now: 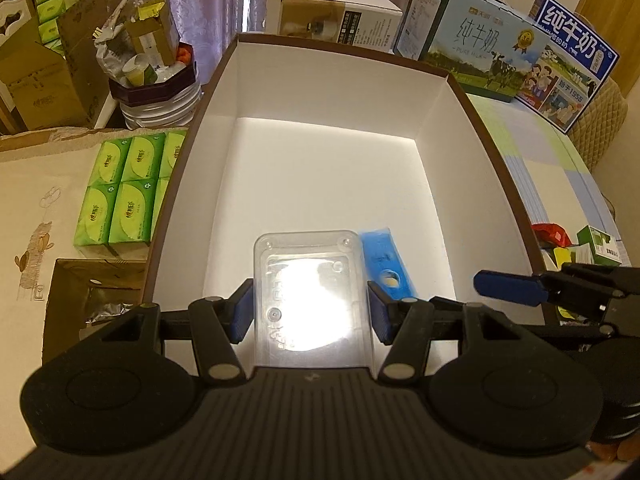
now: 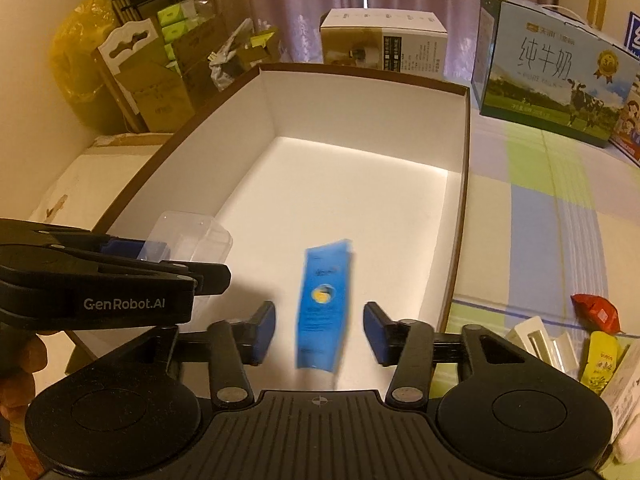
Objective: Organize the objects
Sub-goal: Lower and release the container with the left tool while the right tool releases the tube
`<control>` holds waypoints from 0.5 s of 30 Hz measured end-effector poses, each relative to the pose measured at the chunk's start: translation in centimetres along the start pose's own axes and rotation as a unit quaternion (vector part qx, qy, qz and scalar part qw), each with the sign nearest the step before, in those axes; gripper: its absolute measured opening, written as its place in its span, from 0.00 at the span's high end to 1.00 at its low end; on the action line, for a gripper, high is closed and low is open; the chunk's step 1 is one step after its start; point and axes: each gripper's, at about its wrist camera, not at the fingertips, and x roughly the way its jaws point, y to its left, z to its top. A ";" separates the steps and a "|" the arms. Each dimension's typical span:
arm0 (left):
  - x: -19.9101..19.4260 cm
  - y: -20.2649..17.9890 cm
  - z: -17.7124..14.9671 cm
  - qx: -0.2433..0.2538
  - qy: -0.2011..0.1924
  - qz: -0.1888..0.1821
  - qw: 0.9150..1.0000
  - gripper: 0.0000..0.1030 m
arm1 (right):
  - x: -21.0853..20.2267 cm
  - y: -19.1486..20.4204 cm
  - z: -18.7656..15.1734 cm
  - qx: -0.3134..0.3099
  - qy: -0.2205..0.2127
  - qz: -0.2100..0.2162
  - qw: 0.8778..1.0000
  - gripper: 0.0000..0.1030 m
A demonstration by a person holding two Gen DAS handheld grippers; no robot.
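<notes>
A large white box with a brown rim (image 1: pixel 224 80) (image 2: pixel 466 128) stands on the table. My left gripper (image 1: pixel 310 308) is shut on a clear plastic case (image 1: pixel 310 292), held over the box's near end; the case also shows in the right wrist view (image 2: pixel 192 236). A blue packet (image 2: pixel 324 308) lies in the box's near part, blurred, between my right gripper's open fingers (image 2: pixel 320 330) without touching them. The packet also shows right of the case in the left wrist view (image 1: pixel 388 264). The right gripper's blue fingertip (image 1: pixel 504 284) shows there too.
Green tissue packs (image 1: pixel 120 192) lie left of the box. Milk cartons (image 1: pixel 472 40) (image 2: pixel 548 68) and a white carton (image 1: pixel 332 8) stand behind it. Small items, a red packet (image 2: pixel 596 312) and a yellow one (image 2: pixel 600 360), lie on the checked tablecloth to the right.
</notes>
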 end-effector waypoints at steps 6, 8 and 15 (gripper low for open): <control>0.3 0.0 0.1 -0.001 0.003 -0.004 1.000 0.49 | -0.3 -0.3 0.0 0.004 0.001 0.006 1.000 0.53; 0.4 0.0 0.1 0.001 0.003 -0.005 1.000 0.50 | -0.4 -0.3 0.0 0.005 0.002 0.007 1.000 0.53; 0.2 0.0 0.0 0.003 0.003 -0.010 1.000 0.41 | -0.8 -0.4 -0.1 0.010 0.000 0.011 1.000 0.51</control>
